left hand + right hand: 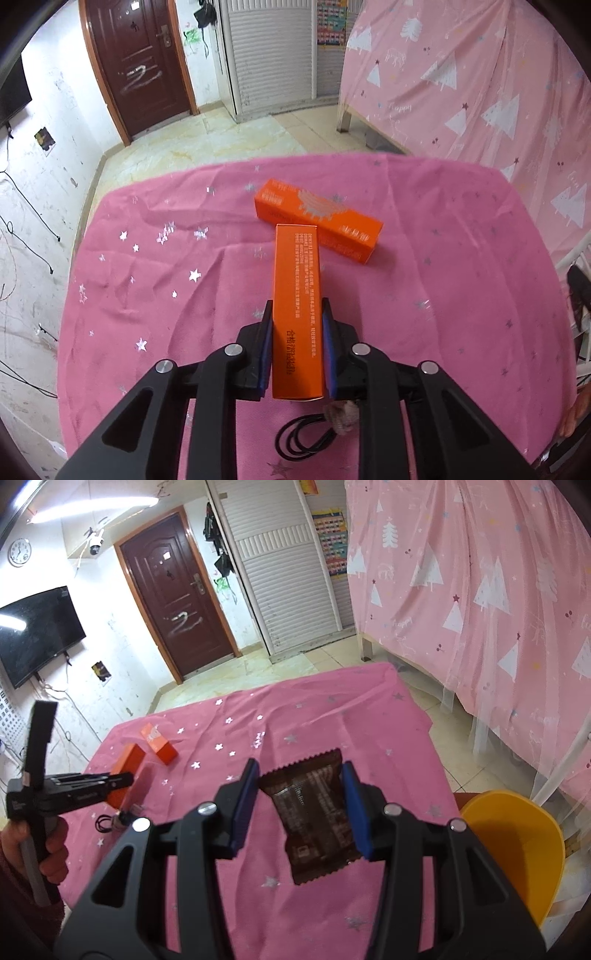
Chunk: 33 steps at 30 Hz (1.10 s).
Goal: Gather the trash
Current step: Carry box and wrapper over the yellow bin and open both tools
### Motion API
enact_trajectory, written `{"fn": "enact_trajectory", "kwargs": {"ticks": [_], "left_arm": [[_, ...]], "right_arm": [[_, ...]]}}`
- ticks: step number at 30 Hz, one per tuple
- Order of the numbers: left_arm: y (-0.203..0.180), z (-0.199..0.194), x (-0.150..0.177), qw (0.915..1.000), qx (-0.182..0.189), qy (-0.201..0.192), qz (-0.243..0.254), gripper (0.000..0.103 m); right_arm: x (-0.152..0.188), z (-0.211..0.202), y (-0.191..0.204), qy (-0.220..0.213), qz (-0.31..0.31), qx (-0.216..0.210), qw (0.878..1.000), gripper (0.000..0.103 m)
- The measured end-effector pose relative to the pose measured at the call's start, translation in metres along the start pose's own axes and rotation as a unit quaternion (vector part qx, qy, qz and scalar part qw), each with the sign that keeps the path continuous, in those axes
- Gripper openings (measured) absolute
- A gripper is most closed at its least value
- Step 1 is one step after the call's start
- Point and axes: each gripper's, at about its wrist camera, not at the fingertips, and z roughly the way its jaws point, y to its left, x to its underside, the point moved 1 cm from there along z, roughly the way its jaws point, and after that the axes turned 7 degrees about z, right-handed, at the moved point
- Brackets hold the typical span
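My left gripper [296, 308] is shut on a long orange box [298, 295] and holds it above the pink tablecloth [147, 280]. A second orange box [317, 219] lies on the cloth just beyond it. My right gripper [301, 770] is shut on a dark brown snack wrapper [314, 812], held above the cloth [388, 738]. In the right wrist view the left gripper [122, 779] with its orange box [127, 764] is at the left, and the second orange box [159, 744] lies behind it.
A yellow bin [517, 849] stands at the table's right edge. Black hair ties [303, 439] and a small fuzzy item [341, 417] lie on the near cloth. A pink bed curtain [480, 590] hangs to the right. A door [181, 602] and tiled floor lie beyond.
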Motion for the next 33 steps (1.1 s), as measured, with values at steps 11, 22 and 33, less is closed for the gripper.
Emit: {"fn": "enact_trajectory", "kwargs": {"ticks": [11,22,33], "left_arm": [[-0.065,-0.048,-0.016,0.9961,0.057,-0.048,0.047,0.016],[-0.170,-0.074,-0.017,0.9819,0.128,-0.066,0.123,0.016],[-0.249,-0.085,-0.012,0.9694,0.176,-0.061,0.160,0.016]], "right_arm": [[-0.008,-0.024,-0.045,-0.028,0.037,0.026,0.999,0.044],[-0.005,-0.053,-0.107,-0.054,0.086,0.065,0.993,0.044],[0.005,-0.057,-0.166,-0.051,0.134,0.091,0.985,0.045]]}}
